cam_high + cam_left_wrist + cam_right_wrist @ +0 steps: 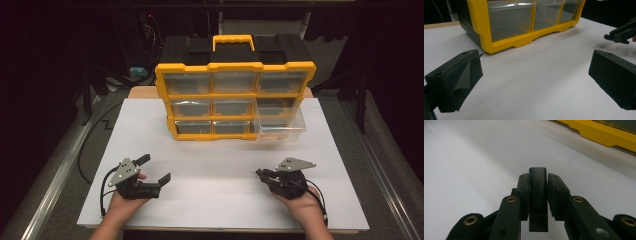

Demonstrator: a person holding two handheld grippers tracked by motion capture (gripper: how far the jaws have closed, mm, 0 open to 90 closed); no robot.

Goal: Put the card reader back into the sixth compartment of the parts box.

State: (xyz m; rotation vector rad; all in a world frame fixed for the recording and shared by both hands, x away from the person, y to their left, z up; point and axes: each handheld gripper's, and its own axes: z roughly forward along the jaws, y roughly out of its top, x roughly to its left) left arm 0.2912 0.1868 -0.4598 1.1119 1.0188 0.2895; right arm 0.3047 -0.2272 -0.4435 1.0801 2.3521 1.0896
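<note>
Risk comes first: the right gripper [538, 195] is clamping a small black bar [538, 195] between its pads, and the bar is sitting narrow and upright in the grip, its far end projecting past the fingertips at centre frame in the right gripper view. In my judgement, a slight loosening or a knock against the organizer [235, 90] could be tipping it out onto the table [220, 165]. What the bar is cannot be told; faint lettering on it is unreadable.

A second hazard is the open drawer [278, 125], which is standing pulled out at the lower right of the organizer in the high view, overhanging the table. It is looking like the likely destination, and a careless approach could be pushing it askew or missing its mouth.

In the high view the right gripper [261, 173] is resting at the lower right of the frame, well apart from the drawer, which is lying above it in the picture.

The left gripper [154, 169] is sitting at the lower left, jaws spread wide with nothing between them. In the left gripper view its two pads are standing far apart at the frame's lower corners, bare table between them, with the organizer [524, 25] across the top.
</note>
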